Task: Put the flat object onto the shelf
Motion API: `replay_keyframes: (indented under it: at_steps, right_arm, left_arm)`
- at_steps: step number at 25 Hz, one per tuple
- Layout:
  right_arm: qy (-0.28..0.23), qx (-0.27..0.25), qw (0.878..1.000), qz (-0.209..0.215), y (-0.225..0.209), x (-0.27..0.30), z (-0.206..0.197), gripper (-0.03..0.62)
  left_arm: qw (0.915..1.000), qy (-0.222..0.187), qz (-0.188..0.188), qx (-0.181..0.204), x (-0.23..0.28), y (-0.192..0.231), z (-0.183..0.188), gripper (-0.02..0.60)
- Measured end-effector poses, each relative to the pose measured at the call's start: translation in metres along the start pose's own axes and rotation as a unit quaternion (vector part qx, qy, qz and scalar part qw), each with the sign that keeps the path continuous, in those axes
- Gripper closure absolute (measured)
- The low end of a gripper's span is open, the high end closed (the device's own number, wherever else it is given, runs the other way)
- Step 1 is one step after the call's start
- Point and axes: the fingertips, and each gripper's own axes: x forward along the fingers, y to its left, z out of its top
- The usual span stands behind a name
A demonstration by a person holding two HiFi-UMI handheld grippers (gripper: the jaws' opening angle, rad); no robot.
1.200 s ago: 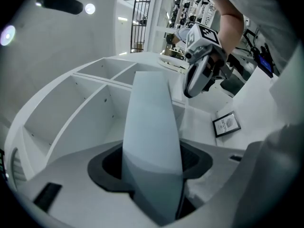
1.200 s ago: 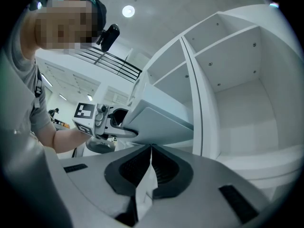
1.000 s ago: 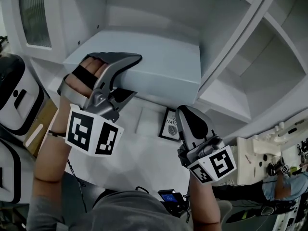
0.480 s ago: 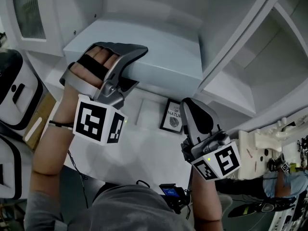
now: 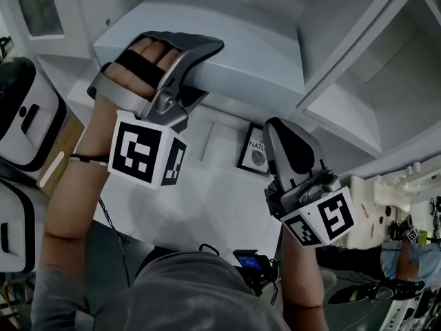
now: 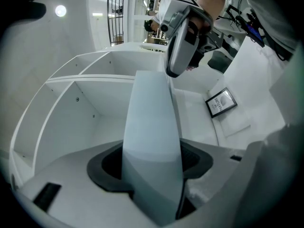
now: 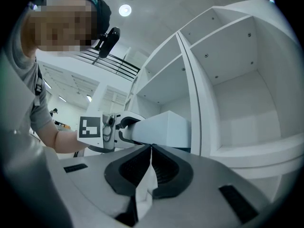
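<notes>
A pale blue-grey flat box (image 5: 238,54) is held up in front of the white shelf unit (image 5: 358,67), and my left gripper (image 5: 207,71) is shut on its near edge. In the left gripper view the box (image 6: 149,127) fills the space between the jaws and points at an open compartment (image 6: 80,108). My right gripper (image 5: 289,133) hangs below and right of the box with its jaws shut. Only a thin white sliver shows between them in the right gripper view (image 7: 151,151). That view also shows the box (image 7: 164,127) beside the shelf's upright.
A small black-framed picture (image 5: 256,150) lies on the white table (image 5: 207,212), with a flat white sheet (image 5: 220,140) beside it. Black-and-white machines (image 5: 21,116) stand at the left. A small device with a lit screen (image 5: 251,262) sits near the person's body.
The left gripper has carried the box a little up and to the right. The right gripper has shifted right and down, still shut.
</notes>
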Motion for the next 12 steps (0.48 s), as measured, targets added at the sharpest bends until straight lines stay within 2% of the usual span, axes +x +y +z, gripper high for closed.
replay_keyframes:
  at_steps: [12]
  right_arm:
    - [-0.004,0.007,1.0,0.008,0.0005,0.004,-0.0022,0.563]
  left_arm:
    - [1.0,-0.007,0.001,0.003,0.0,0.0013,-0.0007,0.295]
